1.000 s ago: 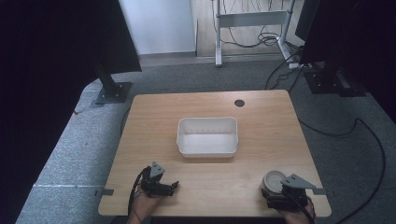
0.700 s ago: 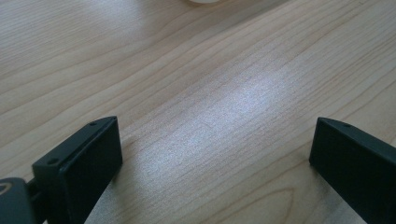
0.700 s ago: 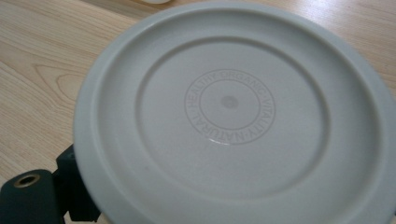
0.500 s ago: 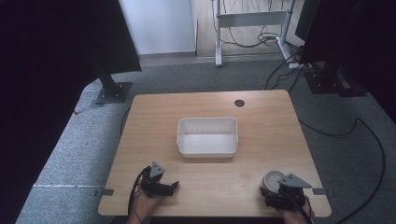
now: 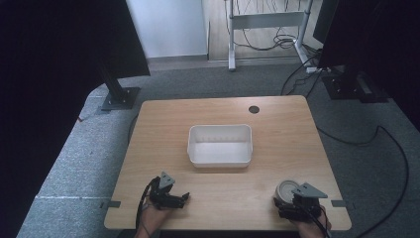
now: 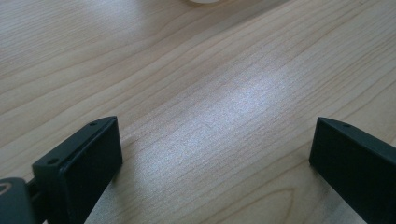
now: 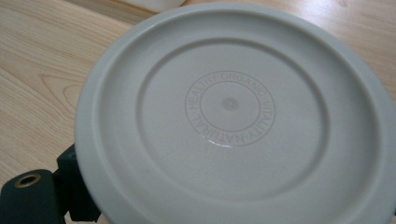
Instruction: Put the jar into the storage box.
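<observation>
A round container with a pale grey lid point(image 5: 286, 190) stands at the near right corner of the wooden table point(image 5: 163, 129). My right gripper point(image 5: 288, 197) is around it. In the right gripper view the embossed lid point(image 7: 229, 107) covers most of the frame. One black finger point(image 7: 77, 186) sits against the container's side under the lid's rim, and the lid hides the other. My left gripper point(image 5: 182, 198) lies near the front left edge, open, with bare wood between its fingers point(image 6: 215, 149).
A white rectangular bin point(image 5: 219, 157), empty, sits at the table's middle. A small dark round hole point(image 5: 254, 109) marks the far side of the tabletop. Dark stands and cables are on the grey floor around the table.
The right gripper and the container have shifted very slightly. The left gripper has not moved.
</observation>
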